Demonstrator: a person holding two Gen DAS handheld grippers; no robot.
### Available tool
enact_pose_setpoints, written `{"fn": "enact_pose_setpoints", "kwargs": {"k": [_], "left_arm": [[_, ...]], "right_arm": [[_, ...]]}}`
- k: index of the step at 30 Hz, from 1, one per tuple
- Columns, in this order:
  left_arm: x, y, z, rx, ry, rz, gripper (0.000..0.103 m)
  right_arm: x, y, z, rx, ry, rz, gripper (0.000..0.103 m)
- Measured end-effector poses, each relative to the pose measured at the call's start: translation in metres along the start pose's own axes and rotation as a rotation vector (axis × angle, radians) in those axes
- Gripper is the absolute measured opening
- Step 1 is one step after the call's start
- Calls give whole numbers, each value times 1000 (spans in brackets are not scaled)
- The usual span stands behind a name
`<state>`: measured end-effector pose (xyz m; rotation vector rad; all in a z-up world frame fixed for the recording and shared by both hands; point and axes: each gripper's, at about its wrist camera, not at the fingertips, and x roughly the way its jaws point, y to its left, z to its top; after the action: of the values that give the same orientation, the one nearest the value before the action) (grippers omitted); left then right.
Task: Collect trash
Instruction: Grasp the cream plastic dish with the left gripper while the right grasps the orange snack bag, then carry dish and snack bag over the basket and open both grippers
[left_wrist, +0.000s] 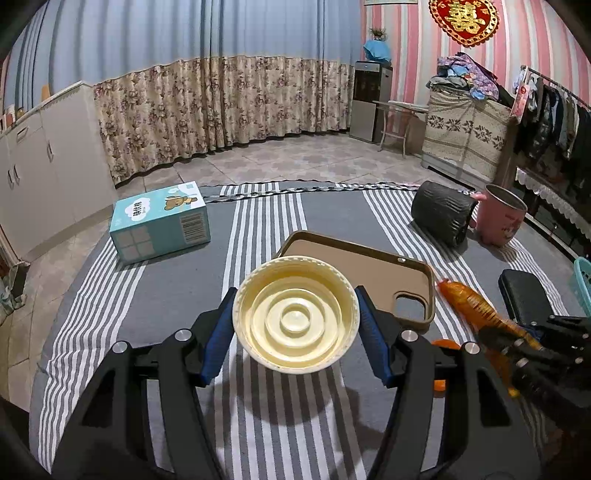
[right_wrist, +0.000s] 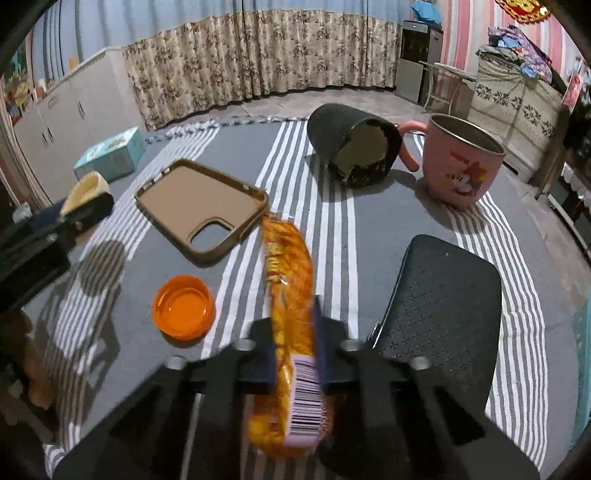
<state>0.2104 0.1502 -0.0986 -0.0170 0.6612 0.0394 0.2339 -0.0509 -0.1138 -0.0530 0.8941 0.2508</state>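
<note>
Dim indoor light fr above; soft shadows on cloth; fisheye warp, dark corners; right-view foreground blurred.

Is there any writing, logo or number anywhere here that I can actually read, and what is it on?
"囍": gold double-happiness sign on the red wall ornament.
Blue box: Chinese characters and a barcode, too small to read.
Orange snack wrapper, clamped in the right gripper: lettering blurred; barcode digits unreadable.
Pink mug: cartoon mouse; the small red word is unreadable.
Nothing else carries text.

My left jaws clasp a cream plastic cup (left_wrist: 295, 317); my right pinch an orange snack wrapper (right_wrist: 291, 306) mid-cloth.
</note>
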Motion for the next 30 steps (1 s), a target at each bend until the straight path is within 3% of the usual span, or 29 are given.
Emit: {"fn": "enact_pose_setpoints", "kwargs": {"k": [8,16,21,25,30], "left_arm": [[2,-2,-1,6,3,-4,60],[-10,-16,3,43,-34,42,60],[-39,-54,16,75,-80,3,60],[-65,-109,27,129,-152,-72,60],[-70,-183,29,177,-147,-192,60]], "right_arm": [[-59,-29,4,76,-168,13,9],[-123,-130,-27,162,-255,-160,9],[-157,-198,-54,257,-304,-264,9],[-172,-245,-72,339,-309,-307,9],[-185,-285,-90,395,-319,-356,9]]}}
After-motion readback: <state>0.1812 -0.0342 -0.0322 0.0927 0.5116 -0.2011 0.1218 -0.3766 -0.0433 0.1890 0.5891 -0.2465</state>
